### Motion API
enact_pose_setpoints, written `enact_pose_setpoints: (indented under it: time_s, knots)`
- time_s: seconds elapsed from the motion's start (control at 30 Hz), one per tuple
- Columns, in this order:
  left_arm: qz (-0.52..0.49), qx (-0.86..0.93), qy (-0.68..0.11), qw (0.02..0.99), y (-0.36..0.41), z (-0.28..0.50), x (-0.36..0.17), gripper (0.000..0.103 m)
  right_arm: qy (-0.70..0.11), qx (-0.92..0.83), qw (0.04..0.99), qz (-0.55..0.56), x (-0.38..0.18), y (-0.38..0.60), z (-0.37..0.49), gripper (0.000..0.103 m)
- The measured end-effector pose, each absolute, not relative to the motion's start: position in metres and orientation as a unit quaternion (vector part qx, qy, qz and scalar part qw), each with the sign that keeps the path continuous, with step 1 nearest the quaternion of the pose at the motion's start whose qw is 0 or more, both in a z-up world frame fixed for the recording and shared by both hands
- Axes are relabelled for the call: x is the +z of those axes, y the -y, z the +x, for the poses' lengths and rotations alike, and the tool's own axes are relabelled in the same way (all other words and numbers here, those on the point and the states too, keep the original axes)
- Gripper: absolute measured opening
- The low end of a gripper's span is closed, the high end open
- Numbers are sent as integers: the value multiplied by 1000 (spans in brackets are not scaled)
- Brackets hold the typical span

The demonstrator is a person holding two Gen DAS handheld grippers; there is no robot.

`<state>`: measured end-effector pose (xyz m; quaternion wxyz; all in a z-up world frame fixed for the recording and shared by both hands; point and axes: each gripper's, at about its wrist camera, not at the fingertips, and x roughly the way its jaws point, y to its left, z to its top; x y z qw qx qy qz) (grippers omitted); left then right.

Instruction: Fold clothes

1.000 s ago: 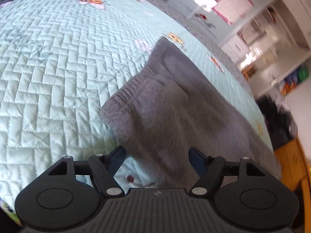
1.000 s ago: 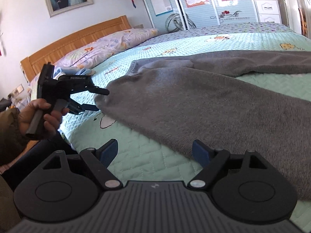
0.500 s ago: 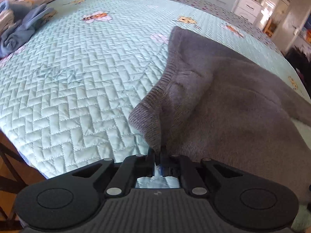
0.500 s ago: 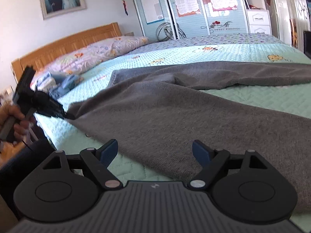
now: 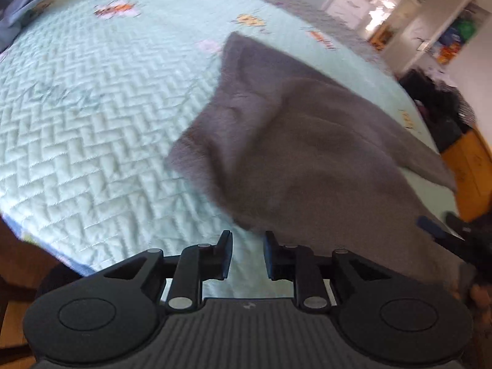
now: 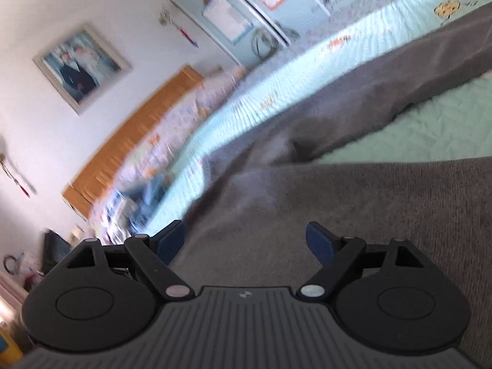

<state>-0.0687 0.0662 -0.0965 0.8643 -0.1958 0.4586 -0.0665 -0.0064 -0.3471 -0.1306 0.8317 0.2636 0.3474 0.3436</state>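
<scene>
Grey sweater (image 5: 307, 141) sprawls across the centre and right of the left wrist view, lying on the mint quilted bedspread (image 5: 92, 107). Left gripper (image 5: 247, 253) sits at bottom centre, fingers parted with a narrow gap, nothing between them; the sweater's near edge lies just above, though blur makes contact hard to call. In the right wrist view, right gripper (image 6: 246, 241) is spread wide over the sweater (image 6: 338, 203), low in frame. Wooden headboard (image 6: 132, 132) sits mid-left.
</scene>
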Motion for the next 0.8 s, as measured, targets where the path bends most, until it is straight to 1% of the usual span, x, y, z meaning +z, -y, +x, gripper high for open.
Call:
enact_pose_setpoints:
  time_s: [0.1,0.13,0.2,0.27,0.3,0.53,0.6,0.67,0.77,0.8]
  knots:
    - [-181,-114,-437,874,-50,-69,-85,28,-408,381,803,209,-142,327,-21,87]
    - [-176,-133,-429,876,-42,-66,-82,31,-408,386,808,176,-142,321,-33,87]
    - [-158,-153,-428,877,-24,-58,-85,40,-408,388,812,152,-144,315,-52,87]
    - [-134,-162,-435,875,-7,-49,-94,56,-409,387,810,162,-146,315,-64,87]
    - [-122,-166,-439,875,2,-44,-99,57,-410,387,809,167,-147,315,-68,87]
    - [-32,-194,-463,864,64,-13,-131,57,-416,385,805,177,-146,312,-70,87]
    - [26,-203,-464,862,77,-24,-129,59,-422,389,797,189,-141,315,-61,87]
    - [38,-207,-470,857,79,-27,-129,61,-399,381,807,211,-129,327,-50,86]
    - [42,-213,-480,850,80,-29,-128,61,-346,330,846,234,-116,350,-31,87]
    - [44,-215,-482,848,81,-29,-129,61,-353,323,844,241,-122,352,-24,87]
